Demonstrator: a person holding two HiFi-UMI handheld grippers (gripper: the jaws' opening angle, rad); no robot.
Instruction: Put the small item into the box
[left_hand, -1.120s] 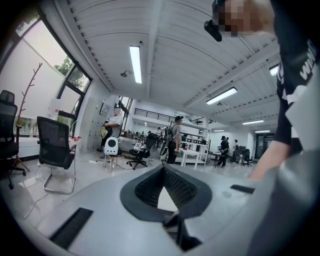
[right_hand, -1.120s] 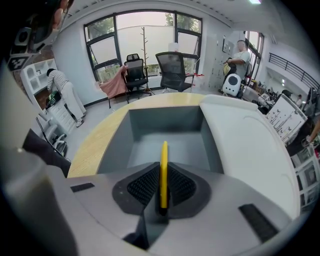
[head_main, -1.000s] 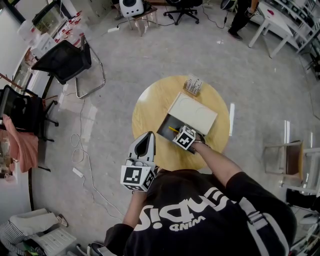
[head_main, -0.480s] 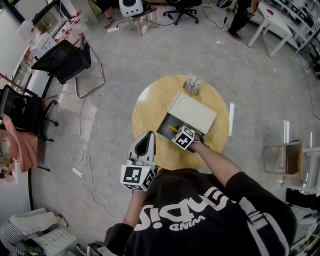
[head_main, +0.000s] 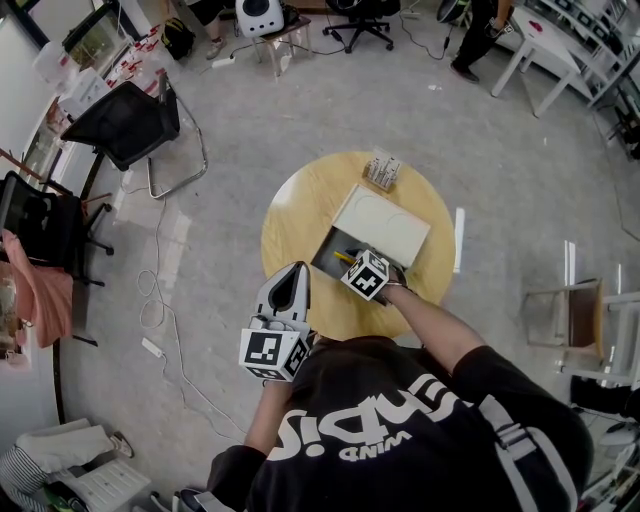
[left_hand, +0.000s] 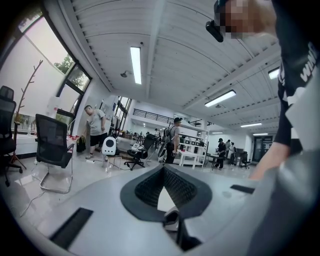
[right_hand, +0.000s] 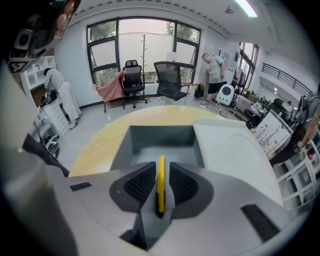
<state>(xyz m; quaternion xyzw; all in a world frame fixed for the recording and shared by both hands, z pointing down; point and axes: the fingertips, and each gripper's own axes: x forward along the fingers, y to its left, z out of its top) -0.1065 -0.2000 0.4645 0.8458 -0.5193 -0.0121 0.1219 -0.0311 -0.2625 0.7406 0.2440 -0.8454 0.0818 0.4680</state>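
Note:
An open grey box (head_main: 330, 262) sits on the round wooden table (head_main: 295, 215), with its white lid (head_main: 382, 225) lying beside it at the right. My right gripper (head_main: 352, 264) hovers at the box's near edge, shut on a thin yellow item (head_main: 343, 257). In the right gripper view the yellow item (right_hand: 160, 182) stands on edge between the jaws of the right gripper (right_hand: 160, 170), pointing into the grey box (right_hand: 160, 142). My left gripper (head_main: 296, 275) is held off the table near my body. The left gripper (left_hand: 164, 169) holds nothing, its jaws together at the tip.
A small rack of white pieces (head_main: 383, 170) stands at the table's far edge. The white lid (right_hand: 230, 150) lies right of the box. A black chair (head_main: 125, 120) and cables (head_main: 165, 300) are on the floor to the left, with other people farther back.

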